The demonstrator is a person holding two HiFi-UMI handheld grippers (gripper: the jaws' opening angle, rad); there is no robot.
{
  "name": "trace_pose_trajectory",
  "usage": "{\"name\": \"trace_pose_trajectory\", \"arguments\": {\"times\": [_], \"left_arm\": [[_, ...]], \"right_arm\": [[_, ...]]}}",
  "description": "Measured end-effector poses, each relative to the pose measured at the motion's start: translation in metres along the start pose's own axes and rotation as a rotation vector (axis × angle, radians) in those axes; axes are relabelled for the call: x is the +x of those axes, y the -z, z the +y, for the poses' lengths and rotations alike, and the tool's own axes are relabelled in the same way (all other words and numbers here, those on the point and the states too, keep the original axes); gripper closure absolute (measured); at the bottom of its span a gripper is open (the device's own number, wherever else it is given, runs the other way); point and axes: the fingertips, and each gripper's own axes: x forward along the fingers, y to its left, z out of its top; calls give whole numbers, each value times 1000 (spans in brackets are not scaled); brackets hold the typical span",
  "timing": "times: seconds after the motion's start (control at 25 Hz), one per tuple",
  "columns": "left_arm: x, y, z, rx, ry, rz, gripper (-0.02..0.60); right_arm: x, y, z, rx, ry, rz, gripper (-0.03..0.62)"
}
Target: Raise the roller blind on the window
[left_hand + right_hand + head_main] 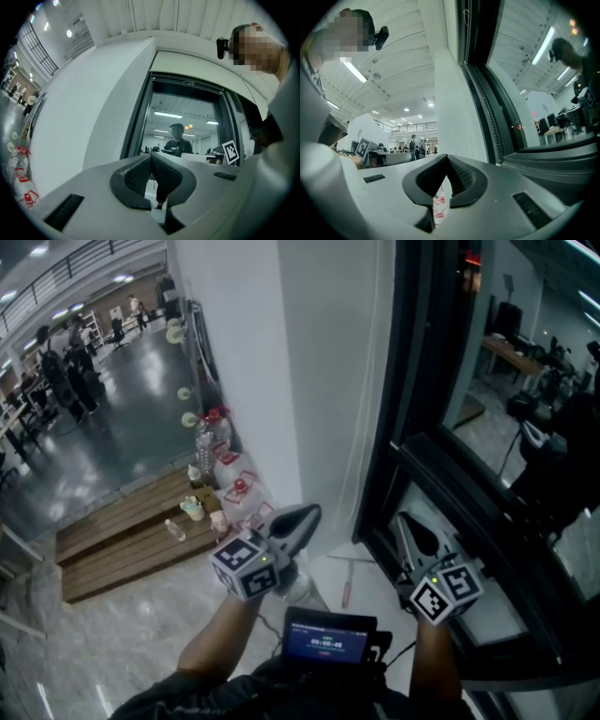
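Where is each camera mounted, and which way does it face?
Head view: on the head, steeply down at left tool, right tool and floor; forearms show.
Left gripper view: on the left tool, toward the window frame; torso at right.
Right gripper view: on the right tool, along wall and frame; torso at left.
Shared: each gripper view catches the other tool's cube.

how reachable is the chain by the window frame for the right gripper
Probably yes: the right gripper sits close beside the frame, and the chain runs just to its right with nothing between them. Its jaws are together, so they would have to open first.
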Motion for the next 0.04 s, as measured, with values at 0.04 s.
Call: {"name": "trace_pose_trajectory", "arguments": {"times": [0.04], "left_arm": [[0,0,-1,0,2,0,588]], "right_arm": [[-1,0,0,0,1,0,572]]}}
